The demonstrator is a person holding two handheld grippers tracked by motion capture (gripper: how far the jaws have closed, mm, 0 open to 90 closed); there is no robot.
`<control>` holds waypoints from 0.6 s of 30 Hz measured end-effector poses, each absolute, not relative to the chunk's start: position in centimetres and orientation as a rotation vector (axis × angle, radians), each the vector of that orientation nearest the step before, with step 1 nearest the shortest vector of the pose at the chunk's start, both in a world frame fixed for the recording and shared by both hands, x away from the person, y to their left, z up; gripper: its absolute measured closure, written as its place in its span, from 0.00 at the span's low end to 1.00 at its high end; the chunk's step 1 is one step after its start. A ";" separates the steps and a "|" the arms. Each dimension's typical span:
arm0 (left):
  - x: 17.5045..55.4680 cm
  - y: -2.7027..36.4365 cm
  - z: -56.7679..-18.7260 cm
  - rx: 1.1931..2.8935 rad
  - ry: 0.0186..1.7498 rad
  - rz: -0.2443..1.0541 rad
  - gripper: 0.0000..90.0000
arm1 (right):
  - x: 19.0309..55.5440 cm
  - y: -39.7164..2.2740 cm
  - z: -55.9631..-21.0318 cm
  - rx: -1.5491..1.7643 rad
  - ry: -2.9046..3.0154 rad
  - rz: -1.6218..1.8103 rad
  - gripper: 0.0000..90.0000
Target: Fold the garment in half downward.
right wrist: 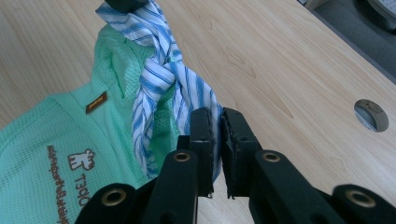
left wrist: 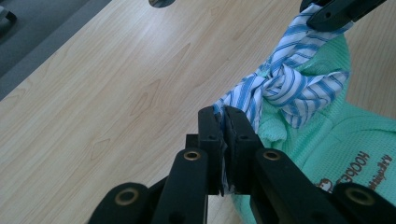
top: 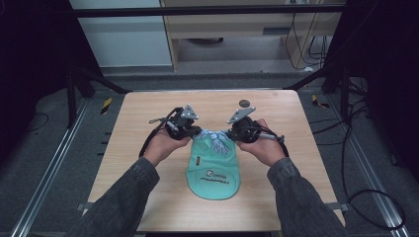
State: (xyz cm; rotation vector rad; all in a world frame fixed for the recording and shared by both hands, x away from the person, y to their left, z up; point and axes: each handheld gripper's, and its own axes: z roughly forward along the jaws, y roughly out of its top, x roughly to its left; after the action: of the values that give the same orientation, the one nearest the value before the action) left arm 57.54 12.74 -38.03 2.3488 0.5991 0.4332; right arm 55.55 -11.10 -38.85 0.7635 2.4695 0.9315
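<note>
A mint-green knitted garment [top: 213,170] with brown print lies flat in the middle of the wooden table [top: 143,113]. At its far end a blue-and-white striped tie [top: 215,139] is knotted once. My left gripper [top: 195,131] is shut on the left end of that tie [left wrist: 280,84], the cloth pinched between its jaws [left wrist: 224,112] beside the green fabric [left wrist: 336,144]. My right gripper [top: 230,132] is shut on the other end [right wrist: 163,70], with its fingertips [right wrist: 215,114] just off the garment [right wrist: 56,130]. Both ends are pulled apart and slightly lifted. Each gripper view shows the opposite gripper [left wrist: 336,11] [right wrist: 123,3] at its top edge.
A round grey cable hole [top: 245,103] [right wrist: 371,114] sits in the tabletop behind the right gripper. Bare wood surrounds the garment on all sides. Dark frame posts and floor cables stand beyond the table edges.
</note>
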 end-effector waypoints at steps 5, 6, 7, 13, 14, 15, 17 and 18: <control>57.6 12.8 -37.7 2.345 0.597 0.442 0.96 | 55.7 -11.0 -38.6 0.755 2.467 0.928 0.93; 57.6 12.8 -37.6 2.337 0.600 0.444 0.96 | 55.7 -11.0 -38.5 0.750 2.469 0.923 0.93; 57.6 12.8 -37.5 2.338 0.601 0.446 0.96 | 55.8 -11.0 -38.4 0.750 2.467 0.923 0.93; 57.7 12.9 -37.1 2.341 0.595 0.454 0.96 | 56.0 -10.8 -37.8 0.731 2.464 0.912 0.93; 57.7 13.0 -37.1 2.340 0.595 0.455 0.96 | 56.0 -10.8 -37.8 0.731 2.464 0.912 0.93; 57.7 13.0 -37.1 2.336 0.597 0.456 0.96 | 56.0 -10.8 -37.8 0.733 2.463 0.912 0.93; 57.7 13.0 -37.0 2.334 0.598 0.457 0.96 | 56.0 -10.8 -37.7 0.726 2.464 0.908 0.93; 57.7 13.0 -37.0 2.333 0.599 0.459 0.96 | 56.1 -10.7 -37.6 0.726 2.463 0.909 0.92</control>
State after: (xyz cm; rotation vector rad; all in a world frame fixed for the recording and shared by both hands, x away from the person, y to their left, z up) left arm 57.72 13.05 -36.98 2.3332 0.5993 0.4594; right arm 56.05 -10.73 -37.61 0.7262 2.4626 0.9091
